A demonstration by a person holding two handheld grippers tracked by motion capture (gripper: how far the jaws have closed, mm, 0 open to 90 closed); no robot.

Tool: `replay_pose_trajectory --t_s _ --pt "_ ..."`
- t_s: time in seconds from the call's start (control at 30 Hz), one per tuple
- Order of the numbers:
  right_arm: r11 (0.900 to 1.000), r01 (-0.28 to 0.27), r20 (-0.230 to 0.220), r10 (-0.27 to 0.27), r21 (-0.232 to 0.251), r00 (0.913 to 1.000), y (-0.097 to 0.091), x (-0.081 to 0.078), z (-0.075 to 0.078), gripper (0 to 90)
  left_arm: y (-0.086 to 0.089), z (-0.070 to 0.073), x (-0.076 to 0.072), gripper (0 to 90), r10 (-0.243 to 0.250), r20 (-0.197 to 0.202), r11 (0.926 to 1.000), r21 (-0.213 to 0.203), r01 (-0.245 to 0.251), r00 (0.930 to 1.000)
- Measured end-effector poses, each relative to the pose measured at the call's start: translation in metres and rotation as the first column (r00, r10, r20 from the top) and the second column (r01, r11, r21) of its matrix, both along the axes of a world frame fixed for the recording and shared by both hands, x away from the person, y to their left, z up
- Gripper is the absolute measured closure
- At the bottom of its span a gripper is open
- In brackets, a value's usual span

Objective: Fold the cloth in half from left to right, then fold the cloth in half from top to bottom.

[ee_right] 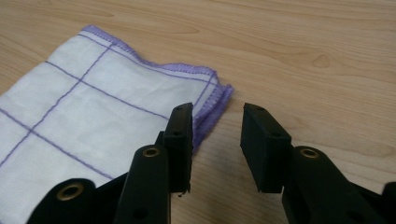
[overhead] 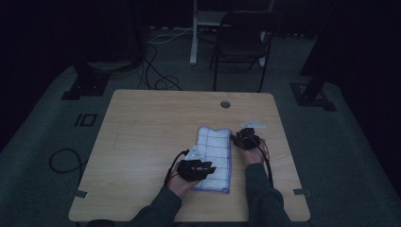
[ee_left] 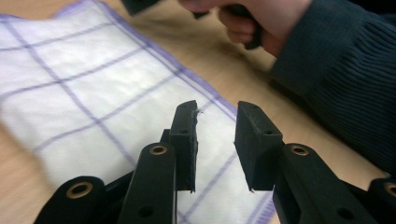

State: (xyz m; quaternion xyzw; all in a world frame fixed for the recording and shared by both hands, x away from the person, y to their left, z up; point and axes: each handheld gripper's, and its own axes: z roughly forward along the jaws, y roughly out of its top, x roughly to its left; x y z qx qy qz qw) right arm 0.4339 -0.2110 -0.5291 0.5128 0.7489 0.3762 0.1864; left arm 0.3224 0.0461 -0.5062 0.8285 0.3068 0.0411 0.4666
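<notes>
A folded white cloth (overhead: 213, 156) with purple grid lines and a purple hem lies flat on the wooden table (overhead: 156, 123). My left gripper (overhead: 202, 169) hovers over the cloth's near left part, jaws apart, nothing between them. In the left gripper view the cloth (ee_left: 88, 88) spreads under the open left gripper (ee_left: 215, 135). My right gripper (overhead: 241, 138) stands at the cloth's right edge near its far corner. In the right gripper view the right gripper (ee_right: 217, 140) is open over bare wood, with the cloth's hemmed corner (ee_right: 205, 93) just to the left of its left finger (ee_right: 180, 140).
A round cable hole (overhead: 225, 104) sits near the table's far edge. A dark chair (overhead: 241, 42) and a white post (overhead: 194, 33) stand behind the table, cables on the floor (overhead: 156, 71). The other hand and a dark sleeve (ee_left: 336, 70) lie past the cloth.
</notes>
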Motion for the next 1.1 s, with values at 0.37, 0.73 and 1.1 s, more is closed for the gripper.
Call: replay_pose_trajectory --t_s 0.37,0.73,1.1 --pt "0.9992 -0.040 0.022 0.040 0.005 0.9990 0.005 -0.011 0.005 61.8 0.014 0.006 0.018 67.1 0.071 0.051 0.9975 -0.006 -0.071 0.9962" --pt "0.9981 -0.061 0.020 0.061 0.007 0.9979 0.007 -0.017 0.004 61.3 0.021 0.009 0.040 66.5 0.107 0.074 0.9940 0.018 -0.108 0.9916" --pt "0.9988 -0.046 0.019 0.046 0.013 0.9988 0.004 -0.014 0.004 60.7 0.028 0.008 0.070 62.9 0.181 0.095 0.9825 0.026 -0.184 0.9789"
